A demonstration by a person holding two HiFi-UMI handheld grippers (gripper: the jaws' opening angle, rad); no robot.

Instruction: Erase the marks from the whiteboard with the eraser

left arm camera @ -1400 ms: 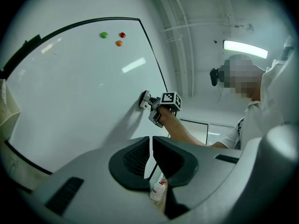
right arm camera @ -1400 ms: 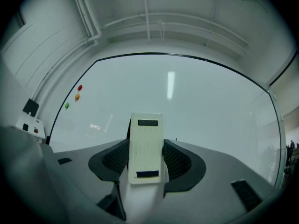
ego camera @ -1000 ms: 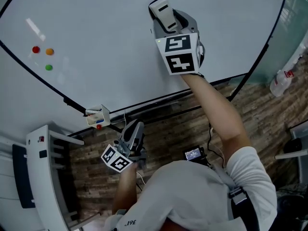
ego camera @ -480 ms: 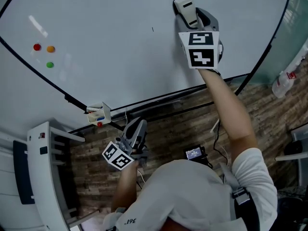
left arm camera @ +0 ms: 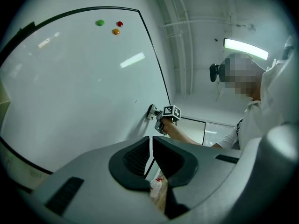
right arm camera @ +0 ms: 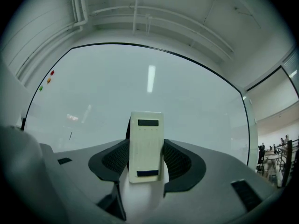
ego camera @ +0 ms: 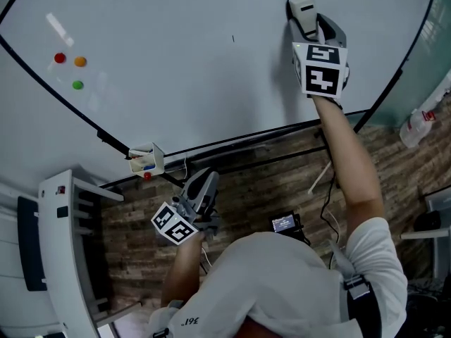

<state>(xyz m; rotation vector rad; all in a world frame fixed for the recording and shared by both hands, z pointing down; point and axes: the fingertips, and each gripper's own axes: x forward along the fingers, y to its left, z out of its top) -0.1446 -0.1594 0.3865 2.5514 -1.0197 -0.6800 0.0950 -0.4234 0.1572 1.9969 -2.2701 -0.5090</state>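
A large whiteboard (ego camera: 176,62) fills the upper head view. My right gripper (ego camera: 304,14) is raised to it, shut on a cream eraser (ego camera: 303,9) whose face lies against the board at the upper right. One short dark mark (ego camera: 233,39) sits left of the eraser, also visible as a mark (right arm camera: 70,136) in the right gripper view, where the eraser (right arm camera: 145,146) stands upright between the jaws. My left gripper (ego camera: 199,189) hangs low by the person's body, shut with nothing held; its jaws meet in the left gripper view.
Three round magnets, red (ego camera: 60,58), orange (ego camera: 81,61) and green (ego camera: 77,85), sit at the board's left. A small marker tray (ego camera: 146,160) hangs at the lower frame. A white rack (ego camera: 63,245) stands at the left, and a spray bottle (ego camera: 416,127) on the floor at the right.
My right gripper has slid the eraser to the right and slightly upward along the board. A short dark mark now shows left of it. The left gripper has barely moved.
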